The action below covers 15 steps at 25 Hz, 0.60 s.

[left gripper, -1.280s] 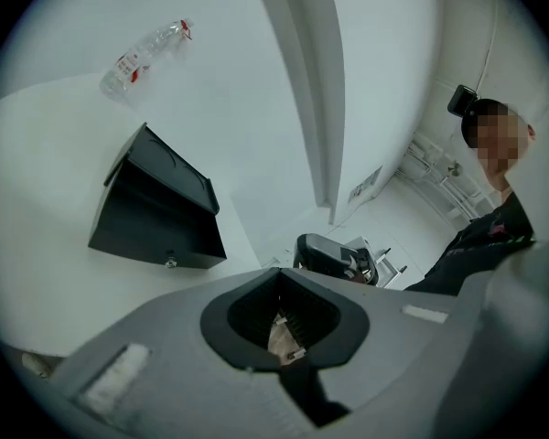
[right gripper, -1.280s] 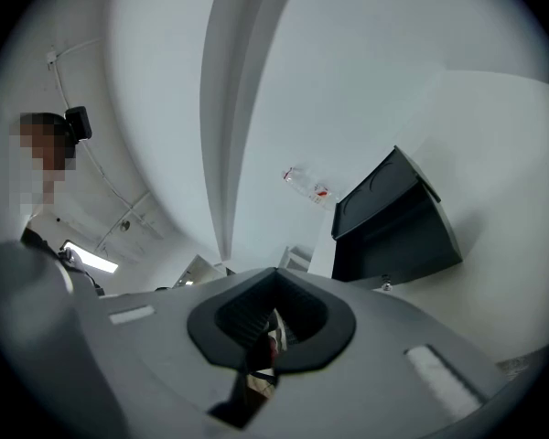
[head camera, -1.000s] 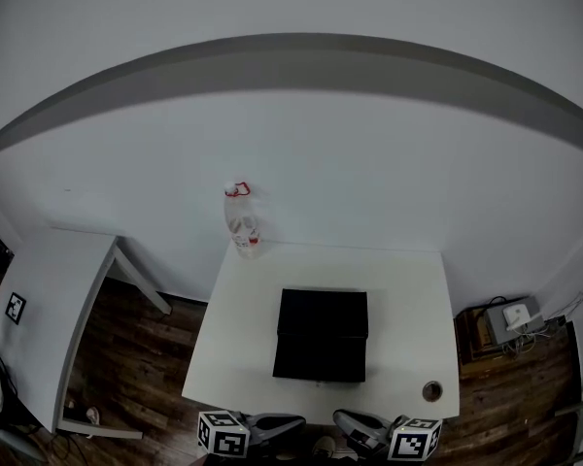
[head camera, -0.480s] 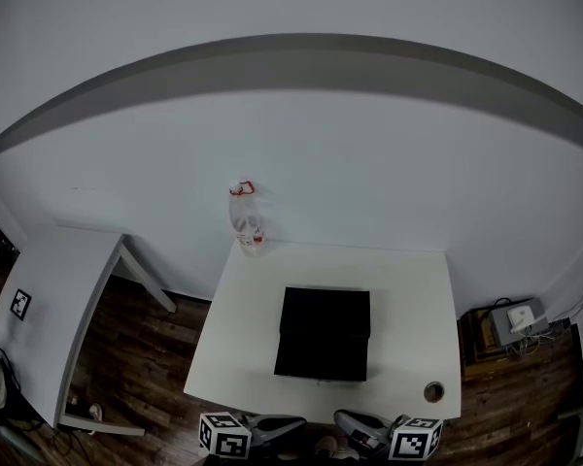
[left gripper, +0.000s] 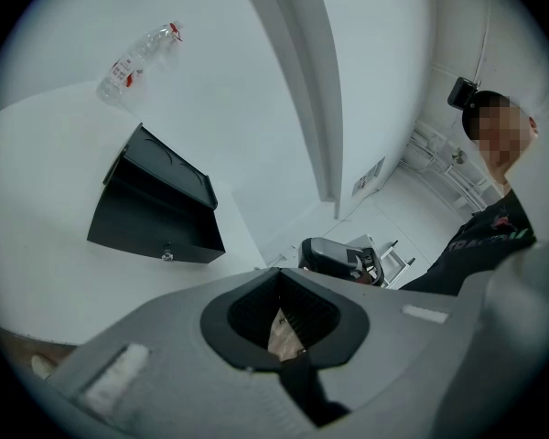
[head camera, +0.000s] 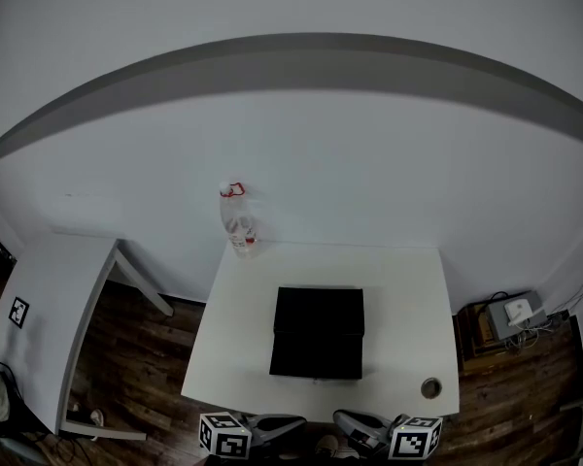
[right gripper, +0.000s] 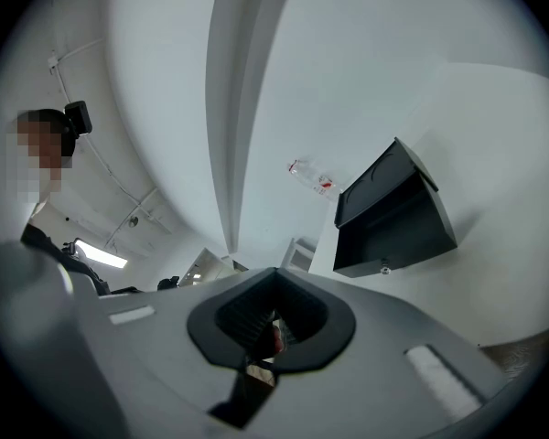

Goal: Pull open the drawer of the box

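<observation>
A black box (head camera: 319,333) sits in the middle of the white table (head camera: 408,299), its drawer front facing the near edge and closed. A small metal knob (left gripper: 167,255) marks the drawer, and it also shows in the right gripper view (right gripper: 384,269). My left gripper (head camera: 277,425) and right gripper (head camera: 360,427) hang side by side just off the table's near edge, short of the box and touching nothing. Both have their jaws together with nothing held. In their own views, the left gripper (left gripper: 288,332) and the right gripper (right gripper: 270,332) each show the box (left gripper: 156,210) (right gripper: 395,216) ahead.
A clear plastic bottle (head camera: 239,223) with a red cap ring stands at the table's far left corner against the wall. A round cable hole (head camera: 430,388) is at the near right corner. A second white table (head camera: 49,309) stands to the left, and a grey device (head camera: 510,316) lies on the wooden floor to the right.
Only the head view has swayed slightly. The grippers, the box and its drawer stand as before.
</observation>
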Motion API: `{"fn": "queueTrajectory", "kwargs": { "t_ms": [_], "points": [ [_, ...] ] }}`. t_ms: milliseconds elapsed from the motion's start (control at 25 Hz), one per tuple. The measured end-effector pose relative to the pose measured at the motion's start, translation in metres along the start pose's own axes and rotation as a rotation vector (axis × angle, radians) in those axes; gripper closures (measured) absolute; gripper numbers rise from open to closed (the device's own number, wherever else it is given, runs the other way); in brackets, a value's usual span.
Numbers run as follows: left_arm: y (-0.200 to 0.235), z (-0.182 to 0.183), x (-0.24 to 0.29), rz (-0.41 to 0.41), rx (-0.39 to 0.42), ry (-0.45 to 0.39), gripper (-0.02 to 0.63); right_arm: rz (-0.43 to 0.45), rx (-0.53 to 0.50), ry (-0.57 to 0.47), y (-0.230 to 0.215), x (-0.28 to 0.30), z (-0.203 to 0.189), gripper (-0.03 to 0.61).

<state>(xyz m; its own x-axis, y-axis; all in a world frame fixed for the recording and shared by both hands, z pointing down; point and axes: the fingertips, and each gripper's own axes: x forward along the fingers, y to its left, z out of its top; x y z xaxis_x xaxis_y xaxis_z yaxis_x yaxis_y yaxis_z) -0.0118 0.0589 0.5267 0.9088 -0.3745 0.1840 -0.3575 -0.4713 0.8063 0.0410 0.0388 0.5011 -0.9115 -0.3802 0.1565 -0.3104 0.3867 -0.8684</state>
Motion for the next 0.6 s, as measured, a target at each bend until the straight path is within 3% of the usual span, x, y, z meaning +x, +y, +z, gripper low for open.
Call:
{"fn": "queueTrajectory", "kwargs": {
  "t_ms": [600],
  "points": [
    [0.0004, -0.0056, -0.0090, 0.018, -0.013, -0.022, 0.609, 0.018, -0.012, 0.012, 0.0051, 0.0030, -0.0065, 0.574]
  ]
}}
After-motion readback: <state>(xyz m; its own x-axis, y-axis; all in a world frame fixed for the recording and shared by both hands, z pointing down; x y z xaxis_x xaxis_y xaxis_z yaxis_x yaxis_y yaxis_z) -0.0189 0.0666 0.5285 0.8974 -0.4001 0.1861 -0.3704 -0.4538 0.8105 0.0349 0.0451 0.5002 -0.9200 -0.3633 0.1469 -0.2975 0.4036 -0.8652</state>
